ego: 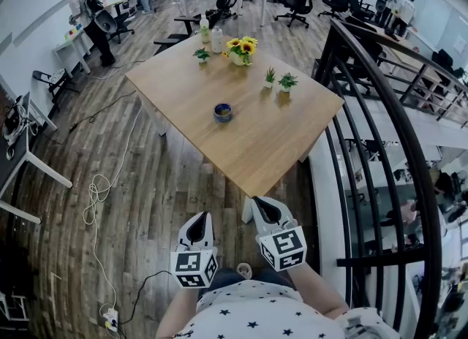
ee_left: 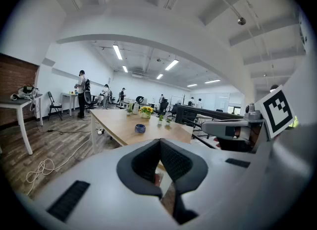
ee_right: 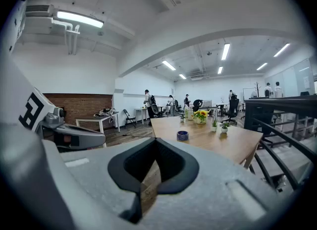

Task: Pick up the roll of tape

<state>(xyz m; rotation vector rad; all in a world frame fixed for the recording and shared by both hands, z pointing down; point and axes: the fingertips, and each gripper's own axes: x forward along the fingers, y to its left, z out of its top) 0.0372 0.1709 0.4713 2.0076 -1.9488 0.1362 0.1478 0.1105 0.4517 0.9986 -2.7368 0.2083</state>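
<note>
Head view: roll of tape (ego: 223,112) sat near the middle of the table (ego: 256,140), well apart from both tools. Left gripper (ego: 197,218) and right gripper (ego: 262,204) hung short of the near edge.
Left gripper view: jaws fully together, nothing between them.
Right gripper view: same, jaws closed and empty.
Risk: if the 2 grippers arrived without opening, they'd likely shove the tape toward the potted plants (ego: 287,80).

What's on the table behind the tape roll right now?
Beyond the blue roll of tape on the wooden table: two small potted plants, a sunflower pot, another small plant and two bottles. Nothing covers them. Inside the roll is too small to tell.
</note>
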